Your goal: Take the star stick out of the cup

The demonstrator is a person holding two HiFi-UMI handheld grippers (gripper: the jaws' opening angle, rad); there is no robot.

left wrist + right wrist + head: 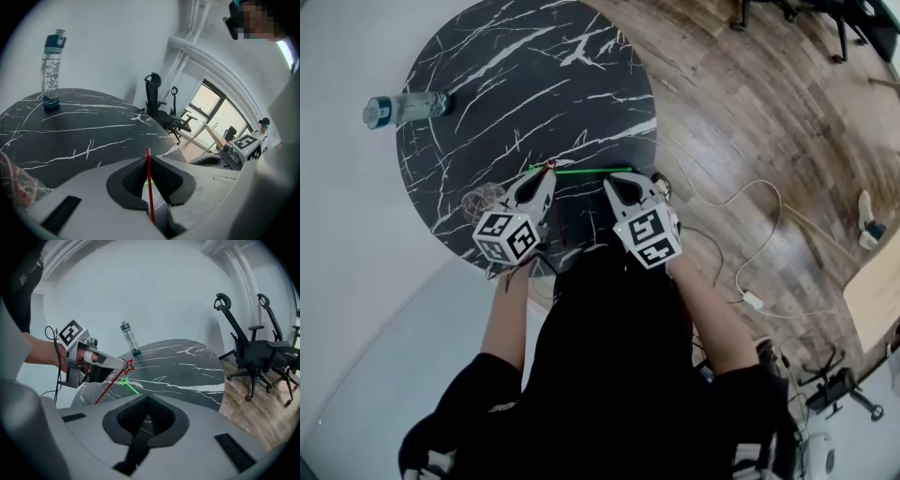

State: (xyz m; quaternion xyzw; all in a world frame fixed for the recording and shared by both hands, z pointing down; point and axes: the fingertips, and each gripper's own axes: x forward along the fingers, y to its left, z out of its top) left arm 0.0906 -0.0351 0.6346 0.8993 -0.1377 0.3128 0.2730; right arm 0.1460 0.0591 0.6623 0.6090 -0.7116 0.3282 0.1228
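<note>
**pinch_pete:** Red star stick (150,187), where is it at this point? In the cup or out?

**marblefan:** Out. It's clamped in the left hand-held gripper (149,158). The ridged pads are squeezed onto the thin shaft just below the star. The star pokes out past the tips and the rest of the stick trails back under the gripper body. All of that is over the near part of the round black marble table (487,75).

**pinch_pete:** And the other side?

**marblefan:** The right hand-held gripper (146,399) has its jaws together. It sits just to the right of the left one, and both angle down toward the table. A green star stick (581,171) runs across between them. Its star end is by the left gripper's tips and its plain end goes right up to the right gripper's tips. That end slips out of sight behind them, so I can't tell if it's pinched or only lying there.

**pinch_pete:** Cup?

**marblefan:** There's a clear cup (481,200) near the table's edge, just left of the left gripper. It's too blurry to say what's in it.

**pinch_pete:** Anything else around?

**marblefan:** A water bottle (51,70) with a dark cap stands upright at the far side of the table, well apart from the grippers. Black office chairs (248,348) stand on the wooden floor (750,112), and a white cable (741,202) snakes across it.
</note>
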